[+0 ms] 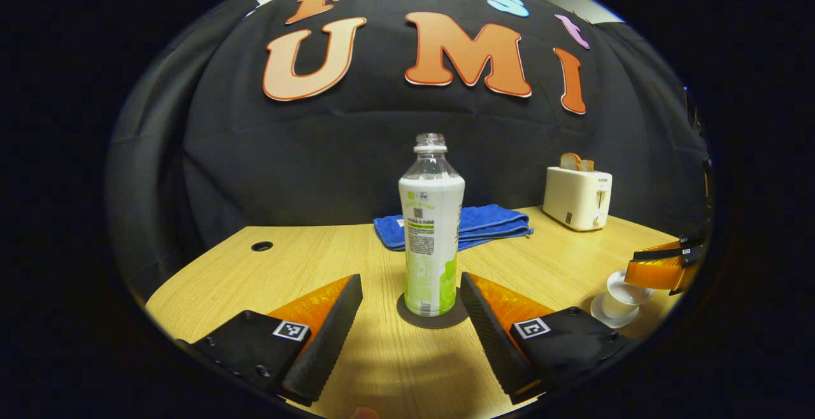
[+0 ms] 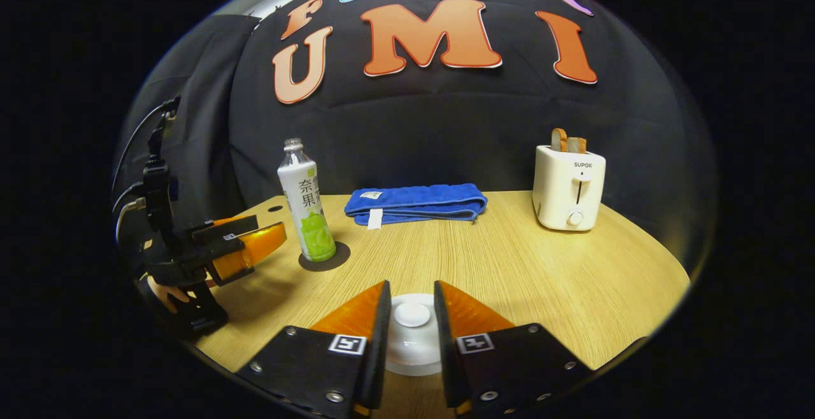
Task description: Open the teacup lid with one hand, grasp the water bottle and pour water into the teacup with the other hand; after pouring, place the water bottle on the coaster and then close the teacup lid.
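Left gripper view has the water bottle [image 1: 431,228] standing upright and uncapped on the dark round coaster [image 1: 433,314], on the wooden table [image 1: 305,266]. The left gripper [image 1: 411,291] sits before it with its fingers spread wide, one to each side of the bottle's base and neither touching it, so it is released. Off to the right in this view stands the white teacup [image 1: 621,298] on its saucer [image 1: 605,317], with the right gripper [image 1: 662,269] just above it. Right gripper view looks down on the teacup lid [image 2: 412,314], whose knob lies between that gripper's fingers [image 2: 411,317]; the fingers stand close on either side of the knob, but I cannot tell whether they press on it. The lid seems to sit on the cup, though the cup below is hidden. Behind the bottle lies a folded blue towel [image 1: 471,225], and farther right a white toaster [image 2: 568,186] holds two slices of bread [image 2: 568,141]. A round hole [image 1: 262,246] is cut in the table's far left part.
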A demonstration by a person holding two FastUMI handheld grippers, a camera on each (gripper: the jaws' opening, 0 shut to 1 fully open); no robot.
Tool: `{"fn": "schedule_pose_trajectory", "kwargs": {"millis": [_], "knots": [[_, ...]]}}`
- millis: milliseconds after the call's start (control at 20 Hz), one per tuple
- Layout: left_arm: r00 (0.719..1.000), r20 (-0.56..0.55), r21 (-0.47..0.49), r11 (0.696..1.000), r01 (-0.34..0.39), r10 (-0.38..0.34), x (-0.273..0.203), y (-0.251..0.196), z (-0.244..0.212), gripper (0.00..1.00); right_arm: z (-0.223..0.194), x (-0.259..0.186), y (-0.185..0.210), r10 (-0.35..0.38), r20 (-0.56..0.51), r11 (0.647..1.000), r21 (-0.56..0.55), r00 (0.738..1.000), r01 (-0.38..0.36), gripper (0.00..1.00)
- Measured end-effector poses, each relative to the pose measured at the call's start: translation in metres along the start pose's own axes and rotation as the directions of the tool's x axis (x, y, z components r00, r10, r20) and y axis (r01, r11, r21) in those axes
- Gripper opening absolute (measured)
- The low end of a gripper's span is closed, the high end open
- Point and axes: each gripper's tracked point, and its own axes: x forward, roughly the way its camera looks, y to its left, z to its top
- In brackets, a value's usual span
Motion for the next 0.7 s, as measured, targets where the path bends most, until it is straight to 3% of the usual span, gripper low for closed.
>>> {"fn": "schedule_pose_trajectory", "kwargs": {"millis": [50,100,150,200,250,350,400,450,700], "knots": [[1.000,0.014,-0.007,1.000,-0.014,0.014,-0.007,0.005,0.004,0.96,0.005,-0.005,-0.003,-0.007,0.015,1.000,0.002,1.000,0.007,0.51],[1.000,0.020,-0.011,1.000,-0.022,0.022,-0.013,0.007,0.007,1.00,0.008,-0.010,-0.006,-0.018,0.025,1.000,0.003,1.000,0.018,0.66],[0.999,0.020,-0.010,0.999,-0.030,0.030,-0.019,0.010,0.007,0.96,0.013,-0.017,-0.011,-0.032,0.037,0.999,0.003,0.999,0.032,0.82],[0.999,0.016,-0.008,0.999,-0.038,0.038,-0.024,0.013,0.007,1.00,0.019,-0.023,-0.015,-0.044,0.051,0.999,0.004,0.998,0.044,0.87],[0.999,0.012,-0.008,0.999,-0.051,0.051,-0.029,0.018,0.006,0.96,0.024,-0.030,-0.019,-0.056,0.066,0.998,0.009,0.996,0.055,0.93],[0.998,0.006,-0.020,0.998,-0.066,0.066,-0.040,0.024,0.005,1.00,0.035,-0.045,-0.027,-0.081,0.097,0.997,0.019,0.992,0.080,0.97],[0.998,0.001,-0.032,0.997,-0.067,0.068,-0.044,0.025,0.004,0.96,0.040,-0.051,-0.032,-0.099,0.113,0.995,0.021,0.989,0.097,0.97],[0.997,0.003,-0.041,0.996,-0.075,0.075,-0.050,0.028,0.005,1.00,0.044,-0.057,-0.038,-0.118,0.127,0.993,0.020,0.985,0.117,0.97],[0.994,0.022,-0.034,0.993,-0.111,0.111,-0.060,0.042,0.012,0.96,0.050,-0.070,-0.053,-0.166,0.150,0.986,0.043,0.975,0.161,0.97]]}}
